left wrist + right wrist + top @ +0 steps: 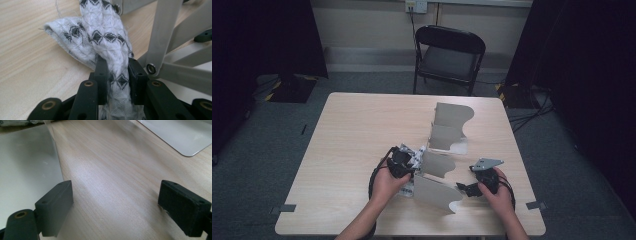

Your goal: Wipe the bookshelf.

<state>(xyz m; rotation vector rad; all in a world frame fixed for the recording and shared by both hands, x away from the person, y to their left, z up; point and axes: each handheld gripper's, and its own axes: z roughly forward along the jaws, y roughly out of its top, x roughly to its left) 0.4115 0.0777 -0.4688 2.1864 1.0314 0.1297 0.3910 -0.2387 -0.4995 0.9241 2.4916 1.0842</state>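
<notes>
Left gripper: jaws clamped on patterned cloth, beside grey folding rack on worktop. Right gripper: jaws wide apart, nothing between

A recording studio or lab: black curtains at nine and three o'clock, taped floor cables, folding chair at twelve.
</notes>
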